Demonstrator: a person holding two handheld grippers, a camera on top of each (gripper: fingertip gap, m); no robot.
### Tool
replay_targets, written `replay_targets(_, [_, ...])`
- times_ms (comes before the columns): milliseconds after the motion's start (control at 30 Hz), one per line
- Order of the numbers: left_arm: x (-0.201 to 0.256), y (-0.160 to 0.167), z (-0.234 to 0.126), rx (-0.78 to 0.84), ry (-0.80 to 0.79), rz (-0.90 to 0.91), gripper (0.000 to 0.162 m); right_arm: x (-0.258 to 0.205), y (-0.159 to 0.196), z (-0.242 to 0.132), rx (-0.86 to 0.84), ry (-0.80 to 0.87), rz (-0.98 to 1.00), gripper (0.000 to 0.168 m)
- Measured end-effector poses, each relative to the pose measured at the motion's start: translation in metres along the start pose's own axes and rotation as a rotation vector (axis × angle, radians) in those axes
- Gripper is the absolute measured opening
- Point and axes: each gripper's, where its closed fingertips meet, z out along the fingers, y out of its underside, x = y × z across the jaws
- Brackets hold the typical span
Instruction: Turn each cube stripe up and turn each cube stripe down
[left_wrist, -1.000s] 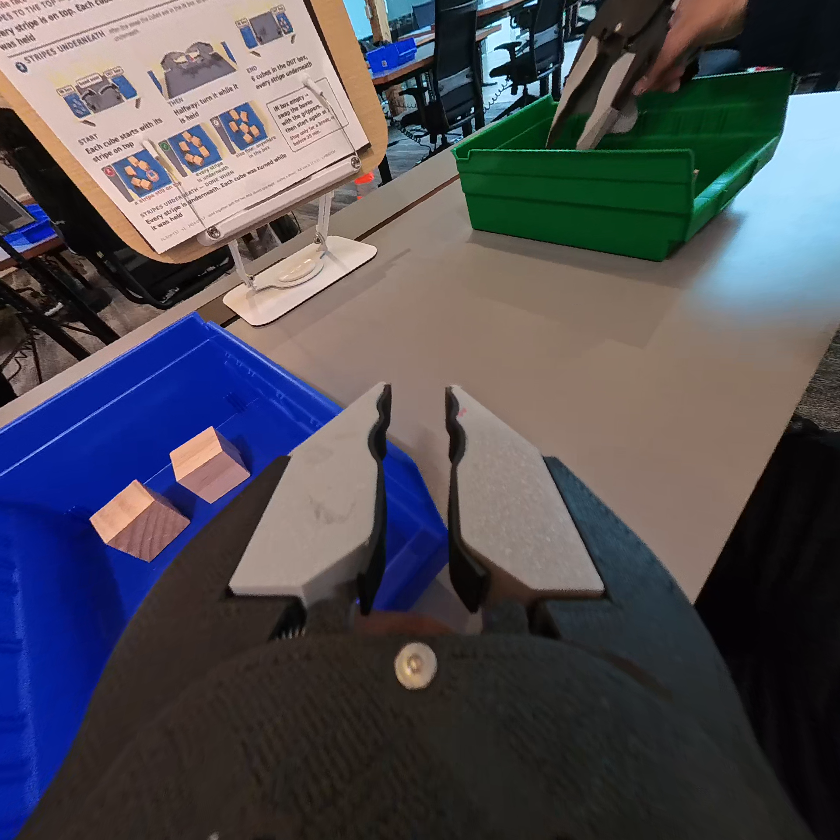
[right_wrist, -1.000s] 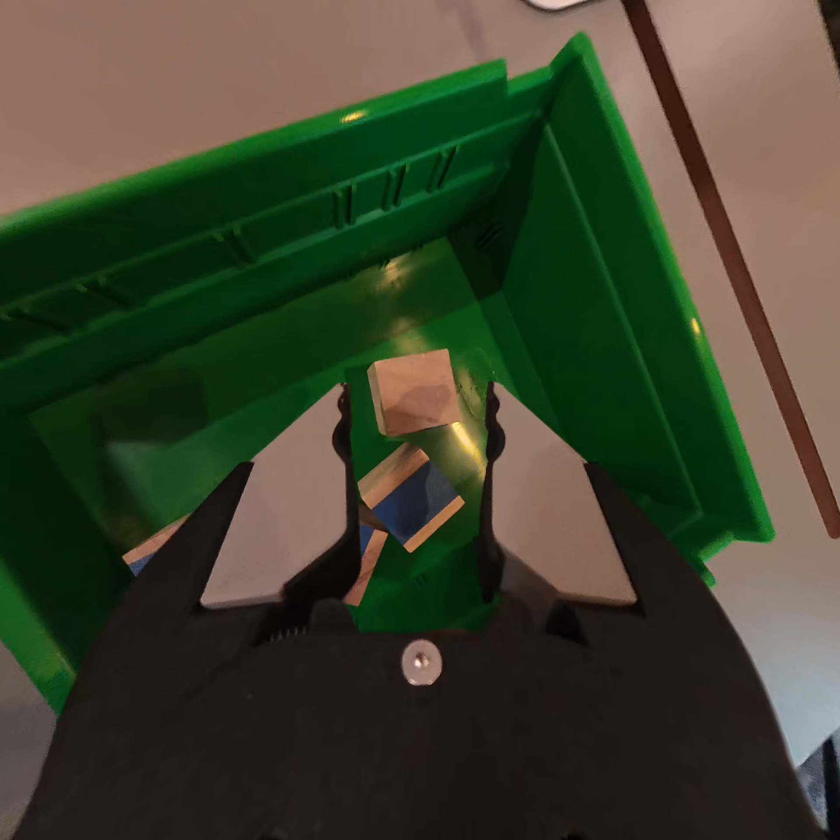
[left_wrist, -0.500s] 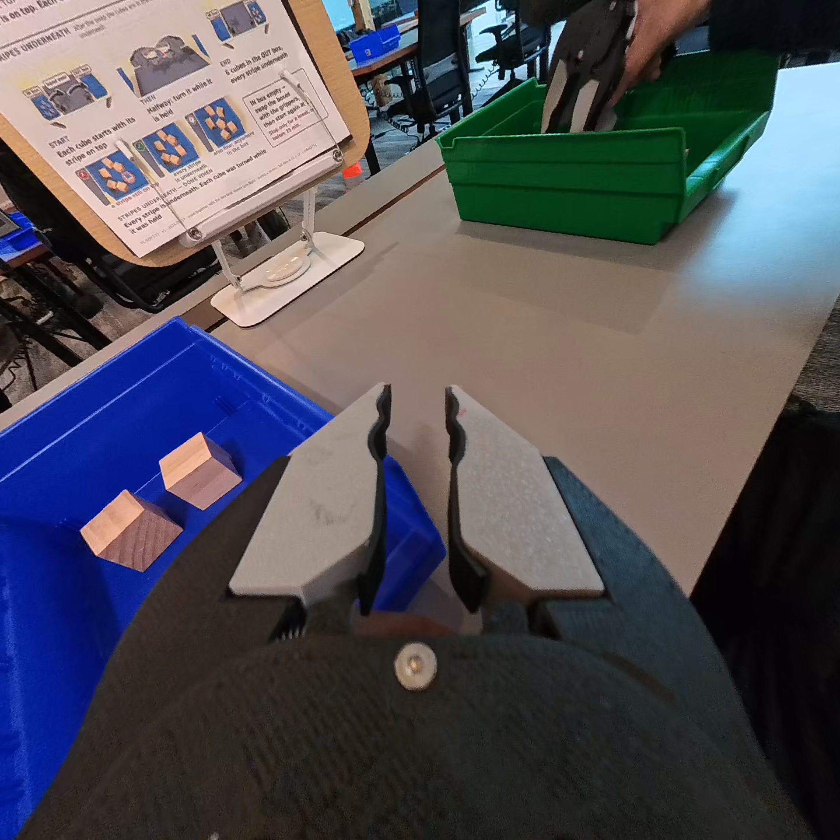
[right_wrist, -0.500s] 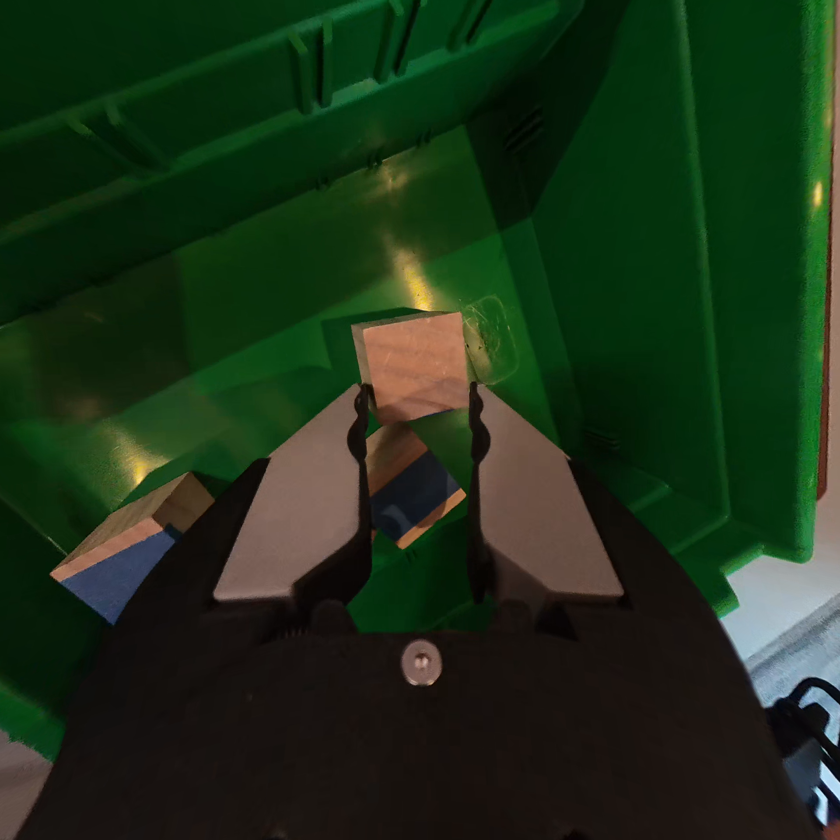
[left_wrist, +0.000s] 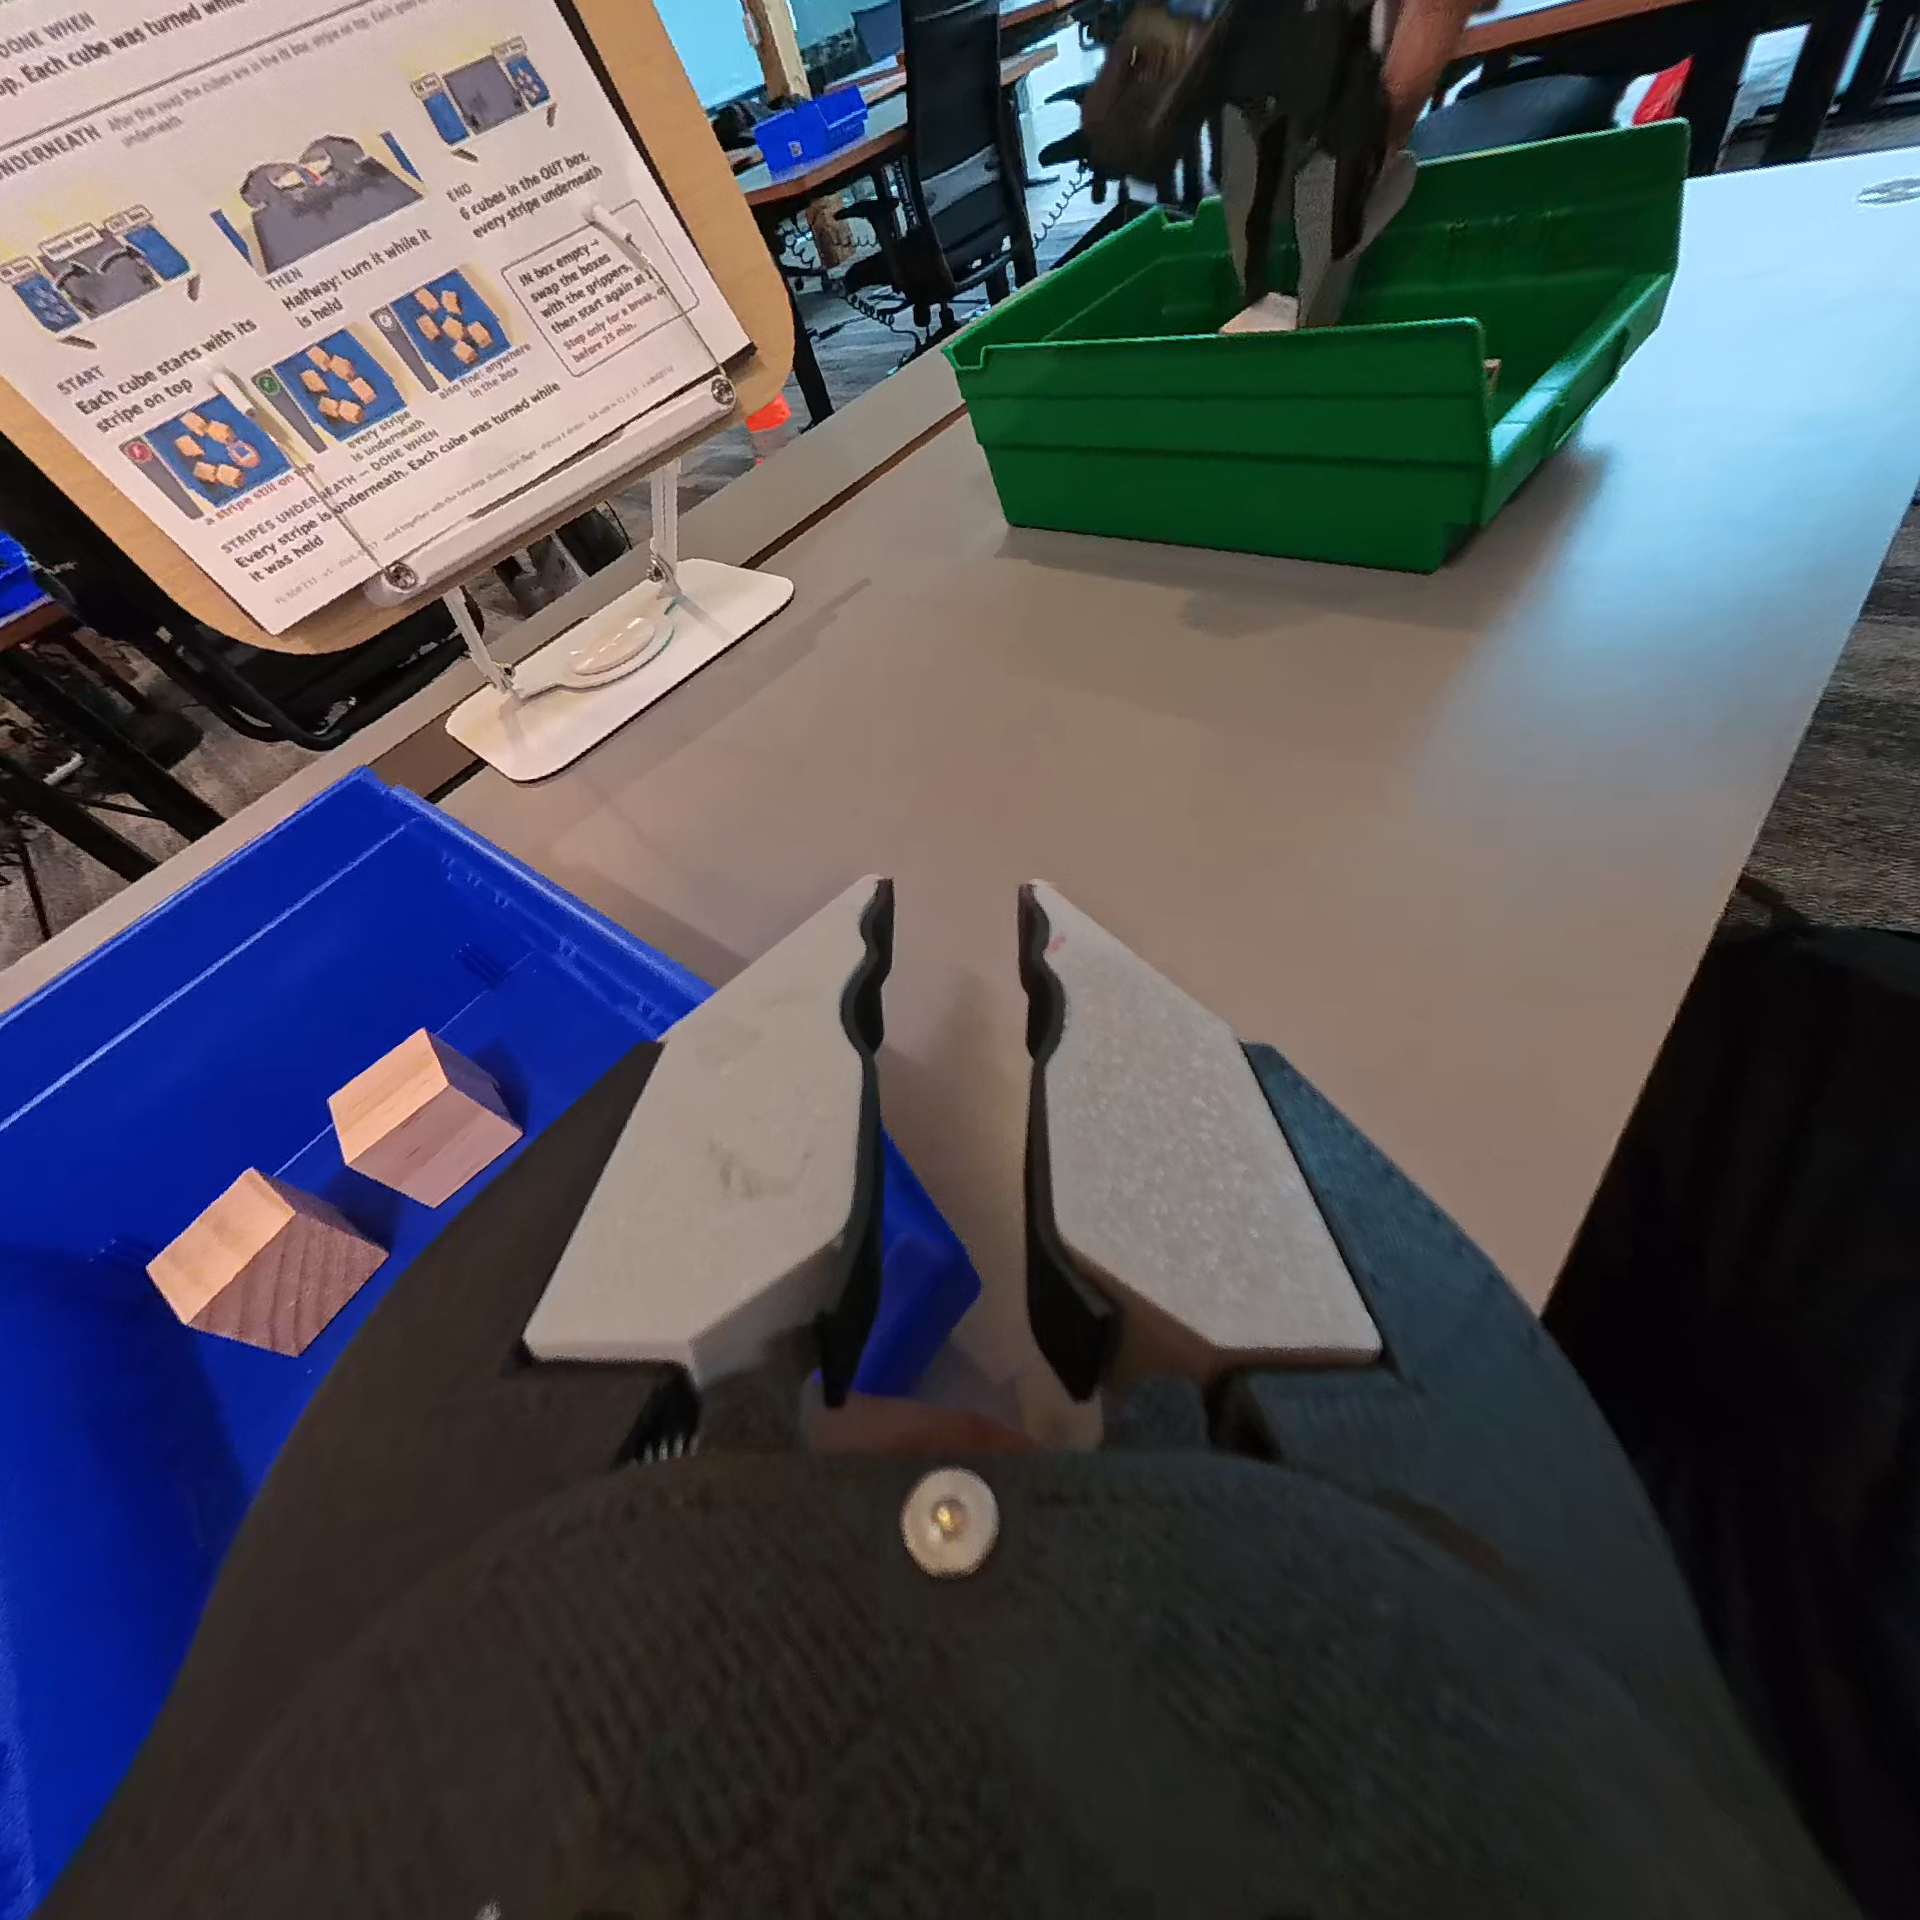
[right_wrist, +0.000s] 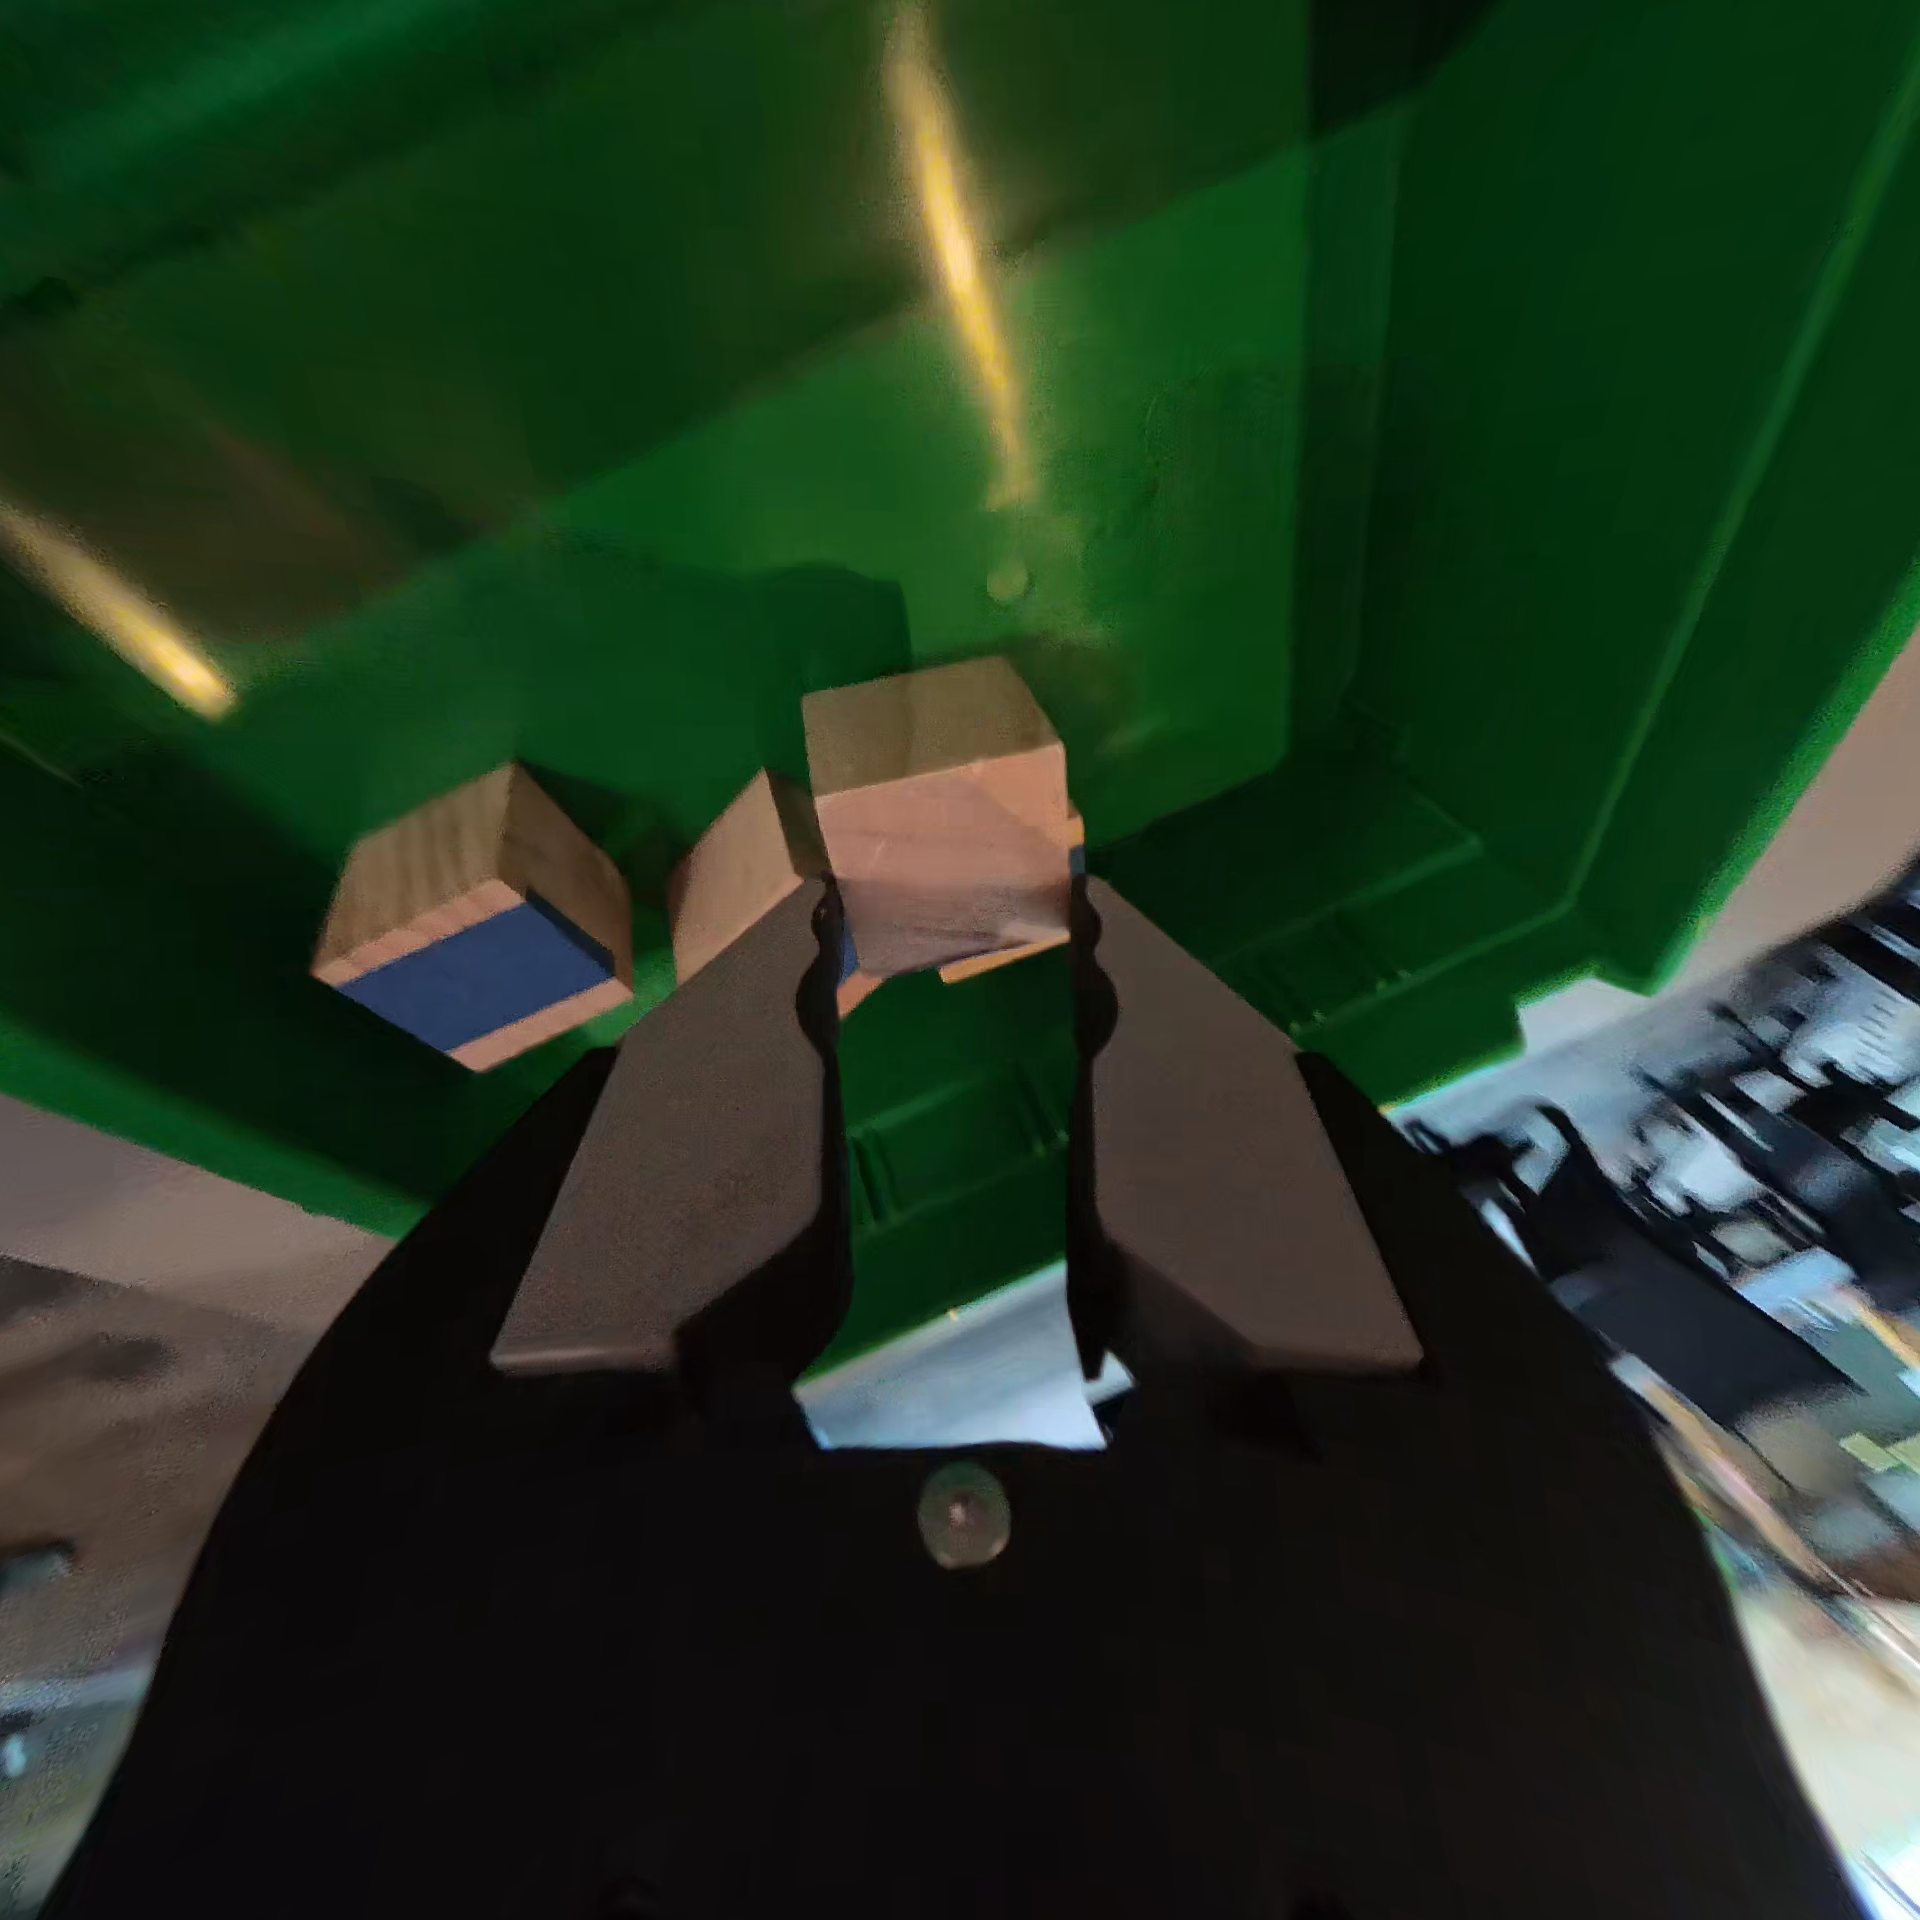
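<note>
My left gripper (left_wrist: 951, 914) is open and empty, held over the near right corner of the blue bin (left_wrist: 260, 935). Two wooden cubes (left_wrist: 426, 1117) (left_wrist: 265, 1262) lie in that bin with no stripe showing. My right gripper (right_wrist: 951, 899) is down in the green bin (right_wrist: 1558, 416), its fingertips closed on the sides of a plain-faced wooden cube (right_wrist: 935, 810). A cube with a blue stripe facing me (right_wrist: 478, 961) lies to its left, and another cube (right_wrist: 727, 894) sits partly behind my left finger. In the left wrist view the right gripper (left_wrist: 1288, 301) stands in the green bin (left_wrist: 1226, 457).
An instruction board (left_wrist: 364, 260) on a white stand (left_wrist: 613, 665) stands at the table's far edge between the bins. The grey table (left_wrist: 1247, 779) runs between the bins, with its front edge at the right. Office chairs and desks are behind.
My right gripper has dropped into the green bin, tilted over, and narrowed around the plain cube. My left gripper has barely moved.
</note>
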Motion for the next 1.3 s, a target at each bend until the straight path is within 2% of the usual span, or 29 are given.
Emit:
replay_targets(100, [0.003,-0.002,-0.002,0.001,0.001,0.01,0.022,-0.001,0.007,0.005,-0.228,0.078,-0.099,0.041])
replay_targets(200, [0.004,-0.004,-0.005,0.007,0.0,0.022,0.022,-0.004,-0.006,0.011,-0.302,0.093,-0.155,0.041])
replay_targets(333, [0.001,-0.004,-0.009,0.017,-0.003,0.015,0.022,-0.001,-0.019,0.007,-0.28,0.095,-0.149,0.04])
replay_targets(500, [-0.002,0.001,-0.007,0.011,0.003,-0.004,0.022,-0.009,-0.039,-0.009,-0.144,0.027,-0.131,0.041])
replay_targets(633, [0.001,0.002,-0.004,0.001,0.011,0.006,0.022,-0.014,-0.038,-0.01,-0.132,0.008,-0.138,0.041])
replay_targets(733, [0.002,0.002,-0.005,0.002,0.013,0.008,0.022,-0.031,-0.058,-0.017,0.048,-0.094,-0.107,0.038])
replay_targets(933, [0.003,0.002,-0.004,0.0,0.014,0.005,0.022,-0.042,-0.072,-0.031,0.296,-0.207,-0.003,0.031])
replay_targets(1133, [0.006,0.001,-0.004,-0.004,0.018,0.009,0.022,-0.028,-0.052,-0.029,0.334,-0.112,0.089,0.033])
replay_targets(1233, [0.002,0.003,-0.005,-0.011,0.015,-0.042,0.025,-0.02,-0.048,-0.051,0.47,-0.035,0.205,0.037])
replay_targets(1300, [-0.005,0.002,-0.006,-0.002,-0.003,-0.108,0.028,-0.024,-0.049,-0.078,0.642,0.0,0.298,0.04])
